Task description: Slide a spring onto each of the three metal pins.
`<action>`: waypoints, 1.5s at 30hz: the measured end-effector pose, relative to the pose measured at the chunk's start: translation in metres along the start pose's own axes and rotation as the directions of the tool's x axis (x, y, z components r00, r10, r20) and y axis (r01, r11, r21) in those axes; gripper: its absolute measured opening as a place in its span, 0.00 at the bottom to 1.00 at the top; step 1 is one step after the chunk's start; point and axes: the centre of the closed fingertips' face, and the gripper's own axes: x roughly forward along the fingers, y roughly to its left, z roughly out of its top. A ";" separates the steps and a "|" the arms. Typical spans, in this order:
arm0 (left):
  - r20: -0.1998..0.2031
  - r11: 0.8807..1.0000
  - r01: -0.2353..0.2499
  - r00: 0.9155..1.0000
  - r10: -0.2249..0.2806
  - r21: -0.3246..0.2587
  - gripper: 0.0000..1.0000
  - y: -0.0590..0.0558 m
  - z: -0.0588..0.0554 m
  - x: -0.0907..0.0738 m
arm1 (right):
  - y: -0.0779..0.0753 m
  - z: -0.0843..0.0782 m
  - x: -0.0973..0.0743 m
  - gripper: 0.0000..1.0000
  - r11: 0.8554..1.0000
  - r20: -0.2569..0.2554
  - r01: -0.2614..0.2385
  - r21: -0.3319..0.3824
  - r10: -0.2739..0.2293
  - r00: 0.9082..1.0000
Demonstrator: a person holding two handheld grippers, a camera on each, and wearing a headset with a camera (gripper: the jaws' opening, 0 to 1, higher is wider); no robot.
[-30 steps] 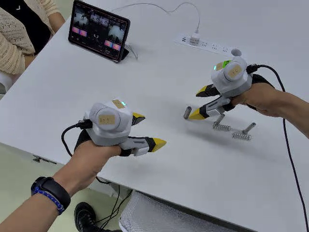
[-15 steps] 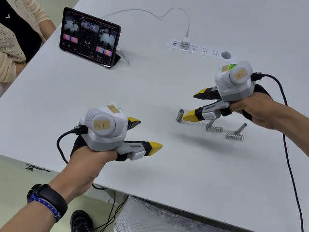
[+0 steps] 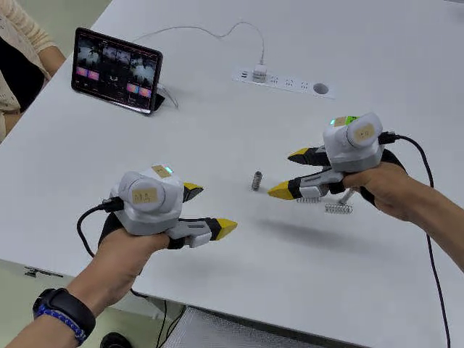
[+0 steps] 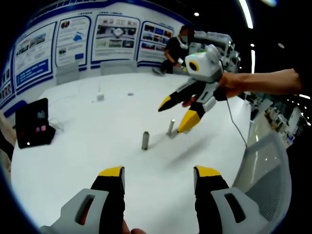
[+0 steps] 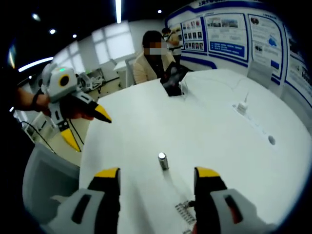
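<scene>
The left gripper (image 3: 210, 209) hovers over the table's (image 3: 217, 130) near edge, jaws spread and empty. Farther in, the right gripper (image 3: 288, 172) also has its jaws spread and empty, just beside an upright pin (image 3: 256, 180), which possibly has a spring on it. Loose springs (image 3: 338, 209) lie by that hand. Beyond them are a tablet (image 3: 116, 70) and a power strip (image 3: 283, 81).

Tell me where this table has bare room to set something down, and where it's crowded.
Bare table lies between the tablet and the upright pin, and between the power strip and the right gripper. The near strip between the left gripper and the right one is free too. Crowded: beneath the right gripper, where springs lie close together.
</scene>
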 end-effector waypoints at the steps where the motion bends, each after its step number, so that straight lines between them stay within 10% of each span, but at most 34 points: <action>1: 0.001 1.000 0.001 1.000 -0.001 0.003 0.58 0.000 0.002 0.001 | 0.000 -0.001 -0.004 0.63 1.000 0.010 0.009 0.008 -0.009 1.000; 45: -0.034 0.989 0.113 0.993 -0.110 0.100 0.60 -0.039 0.026 0.035 | 0.011 -0.072 -0.085 0.75 0.946 0.097 0.229 0.231 -0.256 0.962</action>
